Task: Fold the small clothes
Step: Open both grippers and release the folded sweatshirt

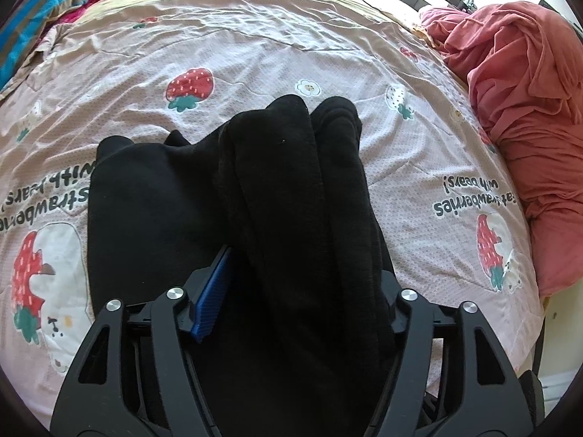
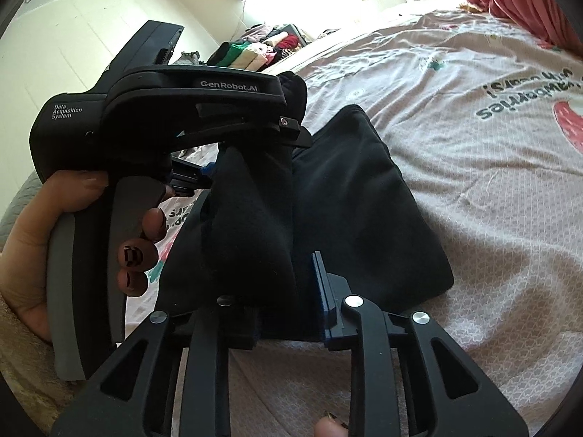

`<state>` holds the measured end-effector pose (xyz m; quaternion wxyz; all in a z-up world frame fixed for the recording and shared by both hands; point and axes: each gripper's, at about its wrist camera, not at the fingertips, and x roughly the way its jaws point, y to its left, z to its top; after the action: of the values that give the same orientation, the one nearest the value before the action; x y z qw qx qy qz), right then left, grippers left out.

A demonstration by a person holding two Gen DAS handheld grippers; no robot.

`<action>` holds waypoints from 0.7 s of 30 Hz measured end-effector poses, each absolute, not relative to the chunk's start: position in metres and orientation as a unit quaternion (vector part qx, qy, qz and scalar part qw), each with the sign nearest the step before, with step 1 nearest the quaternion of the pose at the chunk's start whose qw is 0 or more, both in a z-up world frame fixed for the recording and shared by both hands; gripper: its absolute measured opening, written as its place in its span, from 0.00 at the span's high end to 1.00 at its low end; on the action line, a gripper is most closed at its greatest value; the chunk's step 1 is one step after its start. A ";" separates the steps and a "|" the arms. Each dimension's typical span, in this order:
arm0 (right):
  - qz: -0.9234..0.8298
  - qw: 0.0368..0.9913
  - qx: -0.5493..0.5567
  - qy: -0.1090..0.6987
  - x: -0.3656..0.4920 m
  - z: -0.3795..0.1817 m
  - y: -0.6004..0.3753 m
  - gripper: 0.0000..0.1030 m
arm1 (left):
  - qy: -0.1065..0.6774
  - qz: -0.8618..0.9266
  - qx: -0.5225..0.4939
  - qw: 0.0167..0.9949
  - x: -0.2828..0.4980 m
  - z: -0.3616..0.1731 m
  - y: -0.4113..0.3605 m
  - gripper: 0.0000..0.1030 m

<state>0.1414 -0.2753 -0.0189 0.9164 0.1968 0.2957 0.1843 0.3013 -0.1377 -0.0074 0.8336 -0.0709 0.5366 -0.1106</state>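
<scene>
On the strawberry-print bedspread (image 1: 277, 54), a black garment (image 1: 153, 200) is lying partly folded, one bunched fold of it draping between the spread jaws of the left gripper (image 1: 291, 284). Beside it, the right gripper (image 2: 288, 291) is holding its jaws slightly apart around dark cloth, though whether they are pinching is unclear. A pink blanket (image 1: 524, 109) is heaping at the bed's edge.

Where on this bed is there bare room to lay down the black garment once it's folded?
The widest free patch of sheet lies beyond the black garment, out to the red strawberry print. A narrower strip runs between the garment and the pink heap. It is crowded near the striped fabric and where both grippers meet the garment.
</scene>
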 end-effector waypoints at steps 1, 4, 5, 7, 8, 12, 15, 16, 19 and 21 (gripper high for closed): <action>0.185 0.916 0.199 0.297 0.141 -0.019 -0.276 0.77 | 0.537 -0.114 -0.074 0.833 0.301 -0.008 -0.138 0.40; 0.182 0.913 0.201 0.306 0.140 -0.021 -0.278 0.74 | 0.534 -0.126 -0.087 0.832 0.300 -0.005 -0.137 0.31; 0.181 0.911 0.204 0.309 0.139 -0.022 -0.279 0.74 | 0.533 -0.129 -0.088 0.831 0.300 -0.003 -0.138 0.30; 0.180 0.910 0.204 0.313 0.138 -0.022 -0.282 0.74 | 0.530 -0.134 -0.088 0.833 0.298 0.000 -0.140 0.30; 0.182 0.908 0.204 0.317 0.138 -0.023 -0.283 0.73 | 0.527 -0.135 -0.090 0.834 0.296 0.002 -0.140 0.30; 0.194 0.903 0.197 0.329 0.135 -0.022 -0.288 0.64 | 0.515 -0.142 -0.105 0.839 0.288 0.010 -0.132 0.30; 0.217 0.895 0.198 0.335 0.134 -0.017 -0.292 0.51 | 0.503 -0.135 -0.105 0.847 0.280 0.016 -0.120 0.30; 0.226 0.893 0.199 0.335 0.134 -0.013 -0.294 0.46 | 0.497 -0.129 -0.105 0.852 0.276 0.018 -0.114 0.30; 0.242 0.885 0.208 0.339 0.144 -0.003 -0.304 0.35 | 0.485 -0.113 -0.105 0.861 0.266 0.020 -0.098 0.30; 0.255 0.876 0.215 0.349 0.155 0.003 -0.308 0.31 | 0.479 -0.100 -0.102 0.866 0.260 0.021 -0.086 0.29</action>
<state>0.1550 -0.3075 0.0027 0.8760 0.2150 0.3486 0.2549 0.2599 -0.0857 0.0207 0.8663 -0.1016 0.4789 -0.0995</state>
